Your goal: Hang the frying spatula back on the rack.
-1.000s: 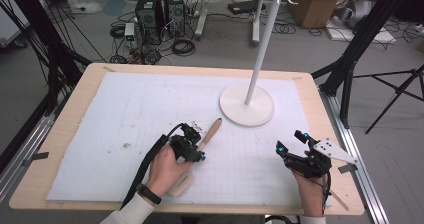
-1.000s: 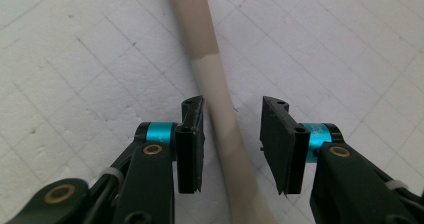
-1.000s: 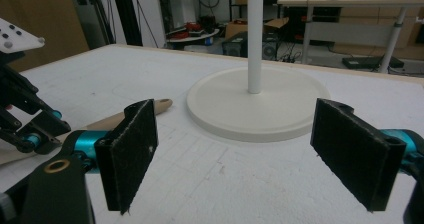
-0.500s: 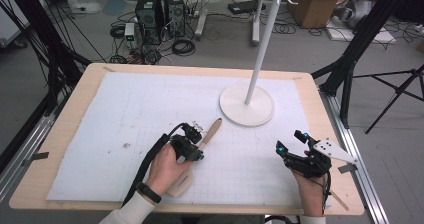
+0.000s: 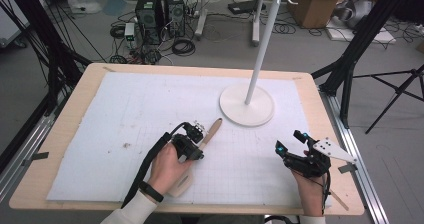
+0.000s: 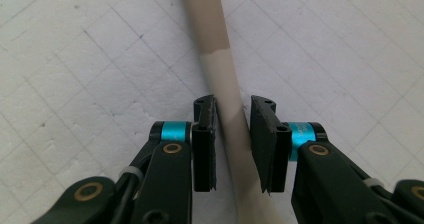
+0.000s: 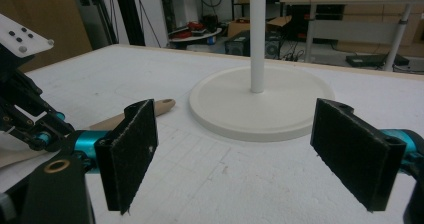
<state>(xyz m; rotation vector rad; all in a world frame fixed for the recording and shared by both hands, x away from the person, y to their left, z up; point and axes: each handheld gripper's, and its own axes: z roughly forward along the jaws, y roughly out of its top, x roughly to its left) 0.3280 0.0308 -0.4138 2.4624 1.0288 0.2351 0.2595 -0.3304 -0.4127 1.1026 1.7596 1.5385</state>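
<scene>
Both grippers are black with teal collars and brass-coloured screws. The left gripper (image 5: 192,140) trails a thick black cable; the right gripper (image 5: 290,143) carries a grey three-cornered plate. White sleeves, black wristband.

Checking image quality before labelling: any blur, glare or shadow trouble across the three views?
High view: even light, soft overall, no glare on the white mat. Left gripper view: sharp on the spatula handle and the left gripper, whose jaws have just been closing around it; lower jaw arms soft. Right gripper view: right gripper pads slightly soft, stand base clear, background bright.
</scene>
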